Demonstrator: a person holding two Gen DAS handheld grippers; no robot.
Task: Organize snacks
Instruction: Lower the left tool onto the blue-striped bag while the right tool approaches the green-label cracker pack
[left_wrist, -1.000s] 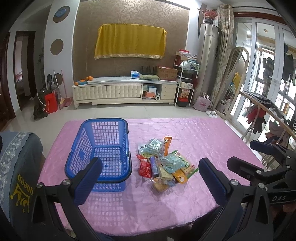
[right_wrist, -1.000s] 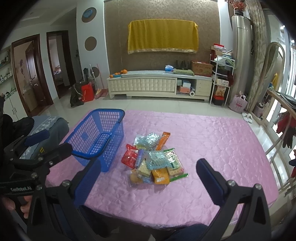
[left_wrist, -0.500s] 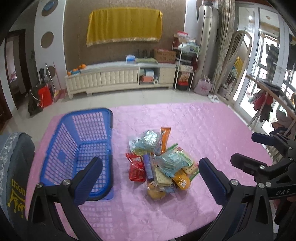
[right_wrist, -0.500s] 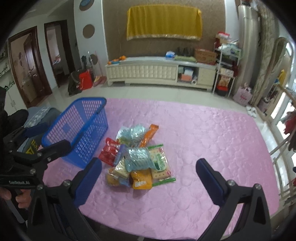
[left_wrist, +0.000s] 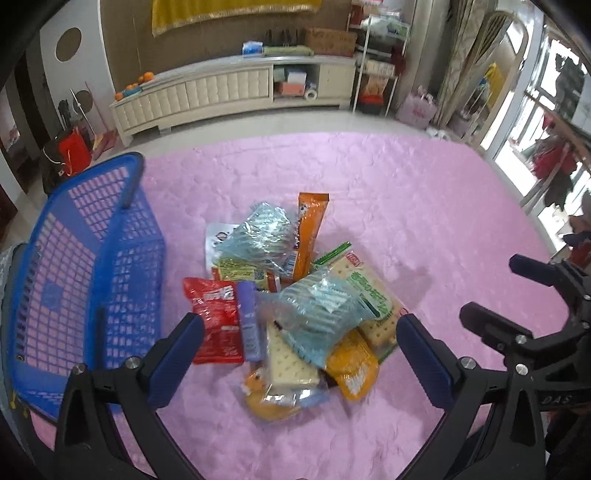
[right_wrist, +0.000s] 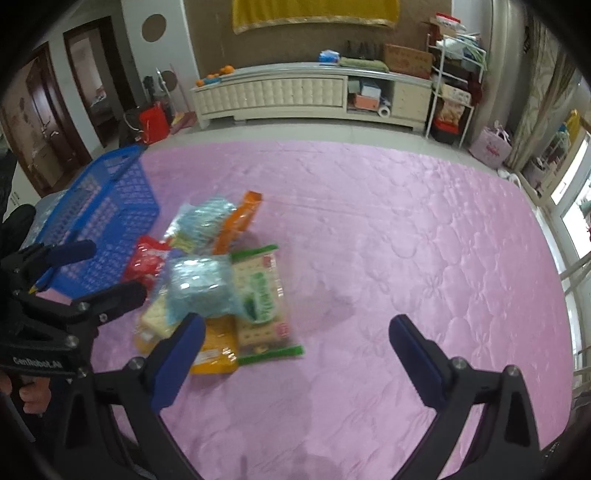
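A pile of snack packets (left_wrist: 295, 295) lies on the pink tablecloth (left_wrist: 424, 206); it also shows in the right wrist view (right_wrist: 221, 288). It holds light blue bags, a red packet (left_wrist: 216, 317), an orange stick (left_wrist: 308, 229) and green cracker packs (left_wrist: 373, 299). A blue plastic basket (left_wrist: 85, 266) stands just left of the pile and looks empty. My left gripper (left_wrist: 300, 363) is open, hovering over the near side of the pile. My right gripper (right_wrist: 297, 363) is open, above the cloth just right of the pile.
The table's front edge is close below both grippers. A chair back (left_wrist: 7, 266) sits behind the basket at the left. A white TV cabinet (left_wrist: 229, 92), a shelf rack (left_wrist: 376, 62) and a drying rack (left_wrist: 554, 155) stand beyond the table.
Both grippers have moved forward and down toward the snack pile, which now looks larger and closer. Both stay open. The snacks and basket have not moved.
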